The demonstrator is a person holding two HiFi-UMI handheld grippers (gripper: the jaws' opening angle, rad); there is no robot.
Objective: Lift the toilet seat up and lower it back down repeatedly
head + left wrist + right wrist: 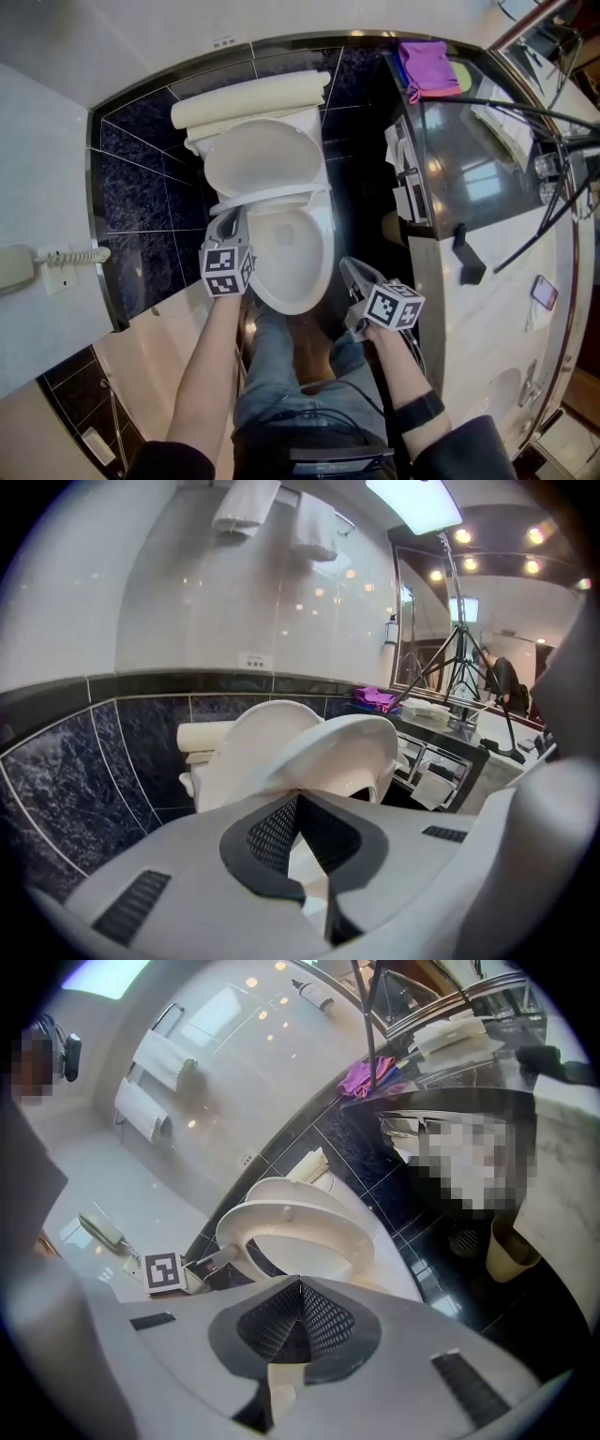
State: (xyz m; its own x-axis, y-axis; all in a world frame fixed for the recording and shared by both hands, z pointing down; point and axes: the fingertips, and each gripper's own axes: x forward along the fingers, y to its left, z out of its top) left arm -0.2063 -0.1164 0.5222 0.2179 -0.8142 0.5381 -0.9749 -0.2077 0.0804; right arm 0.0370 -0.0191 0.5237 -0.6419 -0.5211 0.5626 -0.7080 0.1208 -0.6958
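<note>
Black marbled wall tiles (141,178) crowd the toilet's left side, leaving little room there. The left gripper (230,217) has its jaws clamped on the left rim of the toilet seat (292,1209), which is tilted half-raised between the bowl (291,267) and the upright lid (258,155). The right gripper (349,266) hovers just off the bowl's right edge, jaws pressed together on nothing, clear of the seat. A dark bench (487,178) walls in the narrow gap on the right.
</note>
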